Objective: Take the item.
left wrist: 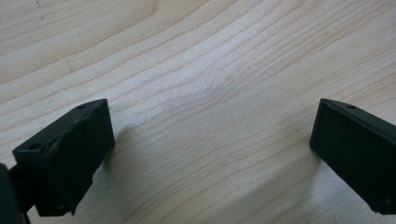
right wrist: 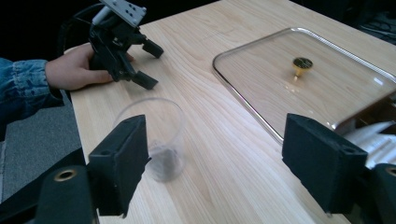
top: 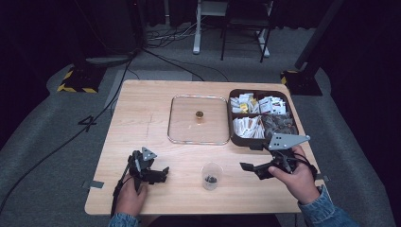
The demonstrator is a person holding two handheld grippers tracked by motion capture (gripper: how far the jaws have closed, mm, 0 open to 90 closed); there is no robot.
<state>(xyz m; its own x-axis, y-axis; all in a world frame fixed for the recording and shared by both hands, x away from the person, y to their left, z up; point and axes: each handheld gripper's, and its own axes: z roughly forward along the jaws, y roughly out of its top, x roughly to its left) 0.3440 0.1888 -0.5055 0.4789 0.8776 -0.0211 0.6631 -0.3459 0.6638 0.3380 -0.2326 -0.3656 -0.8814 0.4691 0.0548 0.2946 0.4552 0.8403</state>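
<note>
The desk (top: pixel 156 113) is pale wood with wavy brown grain. Both pairs of jaws are matte black. Between the right gripper's (right wrist: pixel 224 163) jaws stands a clear cup (right wrist: pixel 154 135) holding something dark — beyond them lies a clear glass lid (right wrist: pixel 299 88) with a gold knob (right wrist: pixel 302 64). The sleeve (right wrist: pixel 23 88) is blue denim.

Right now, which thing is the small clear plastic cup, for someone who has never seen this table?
Start at the light wooden table and go to its near edge, between the two grippers. The small clear plastic cup stands upright there, alone. Unlike the flat glass lid behind it, it is round with dark bits inside.
</note>
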